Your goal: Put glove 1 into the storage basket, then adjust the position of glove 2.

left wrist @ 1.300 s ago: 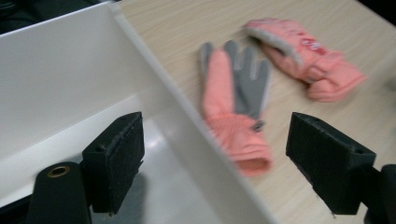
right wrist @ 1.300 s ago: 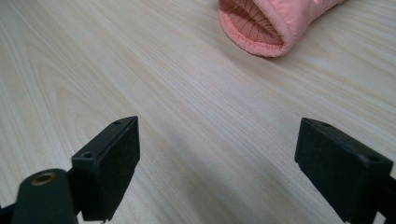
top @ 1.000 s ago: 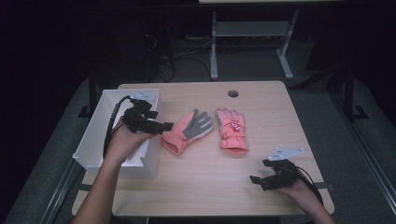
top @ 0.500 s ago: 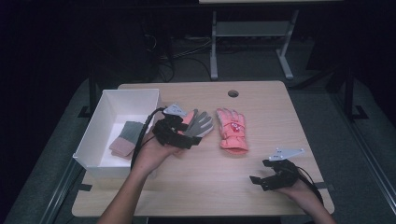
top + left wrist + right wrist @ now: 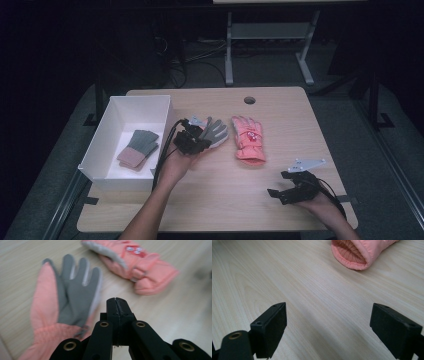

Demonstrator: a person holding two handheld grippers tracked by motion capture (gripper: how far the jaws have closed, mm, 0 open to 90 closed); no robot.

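A pink glove with a grey palm (image 5: pixel 216 132) lies palm up at the table's middle. My left gripper (image 5: pixel 201 142) hovers at its cuff, to the glove's left. In the left gripper view the jaws (image 5: pixel 116 300) are pressed together with nothing between them, having just closed; the grey-palmed glove (image 5: pixel 72 295) lies just beyond and left of the tips. A second pink glove (image 5: pixel 247 140) (image 5: pixel 132 262) lies back up to the right. My right gripper (image 5: pixel 278 194) rests near the front right edge, open and empty (image 5: pixel 328 327), facing that glove's cuff (image 5: pixel 353 255).
A white box (image 5: pixel 97 155) stands at the table's left with a folded grey and pink glove pair (image 5: pixel 139 148) inside. The wooden table (image 5: pixel 225 200) has a round cable hole (image 5: pixel 249 100) at the back. Dark floor and a metal frame lie beyond.
My left gripper has moved right and down from over the white box to the grey-palmed glove, and its jaws have closed. The glove pair in the box is now uncovered. The right gripper stayed put.
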